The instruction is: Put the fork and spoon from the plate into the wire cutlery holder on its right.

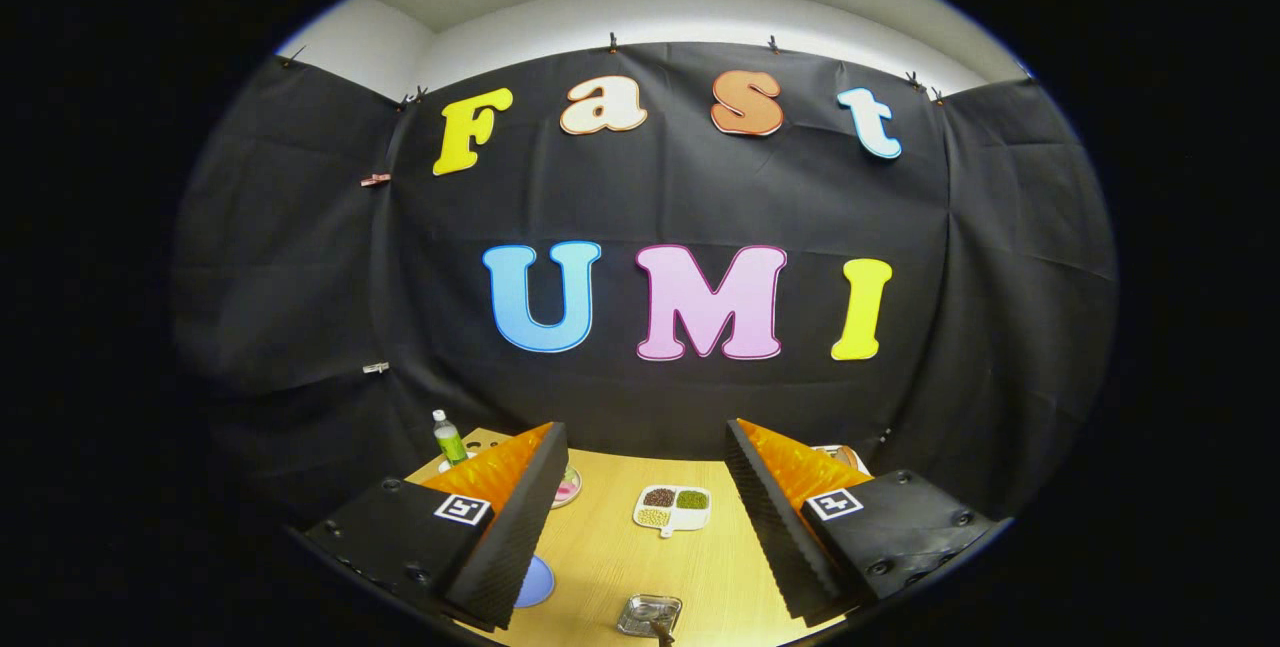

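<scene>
My gripper [645, 427] is open, held well above a wooden table [610, 547] and looking level at the booth wall, with nothing between its fingers. Low down between the fingers, close to me, lies a small shiny square tray [648, 613]. A dark handle-like piece [662, 632] sticks out of it toward me; I cannot tell whether it is the fork or the spoon. A pinkish plate [568, 487] peeks out from behind the left finger. Behind the right finger a pale object [838, 453] shows only as a sliver, too little to identify.
A white divided dish [672, 507] with dark, green and pale beans sits mid-table beyond the fingers. A green bottle [449, 440] stands at the far left corner. A blue disc [536, 582] lies by the left finger. Black cloth walls close the table's back and sides.
</scene>
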`<state>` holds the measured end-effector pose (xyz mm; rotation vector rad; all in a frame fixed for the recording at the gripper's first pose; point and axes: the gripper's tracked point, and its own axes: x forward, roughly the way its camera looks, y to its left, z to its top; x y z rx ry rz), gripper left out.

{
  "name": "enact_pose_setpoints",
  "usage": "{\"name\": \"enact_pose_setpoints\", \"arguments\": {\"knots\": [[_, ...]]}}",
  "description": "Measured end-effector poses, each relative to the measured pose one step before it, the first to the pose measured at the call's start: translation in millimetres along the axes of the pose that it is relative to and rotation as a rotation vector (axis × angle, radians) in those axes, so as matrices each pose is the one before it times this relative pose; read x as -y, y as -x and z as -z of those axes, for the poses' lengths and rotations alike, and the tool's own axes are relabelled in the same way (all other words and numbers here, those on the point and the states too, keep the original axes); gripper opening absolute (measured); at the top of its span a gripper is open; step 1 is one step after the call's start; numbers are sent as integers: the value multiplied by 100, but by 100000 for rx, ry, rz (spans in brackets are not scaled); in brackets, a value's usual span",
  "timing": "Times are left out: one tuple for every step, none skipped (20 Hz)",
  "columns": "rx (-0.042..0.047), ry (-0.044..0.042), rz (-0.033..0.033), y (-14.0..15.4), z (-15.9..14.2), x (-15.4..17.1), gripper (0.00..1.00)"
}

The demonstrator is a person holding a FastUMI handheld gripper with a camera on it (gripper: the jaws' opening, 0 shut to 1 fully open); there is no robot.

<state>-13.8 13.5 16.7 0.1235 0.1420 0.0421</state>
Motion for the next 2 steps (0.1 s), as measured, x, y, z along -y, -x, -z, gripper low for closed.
{"name": "enact_pose_setpoints", "arguments": {"knots": [[104, -58, -23, 47, -16, -47, 99], [-109, 40, 32, -105, -4, -56, 99]]}}
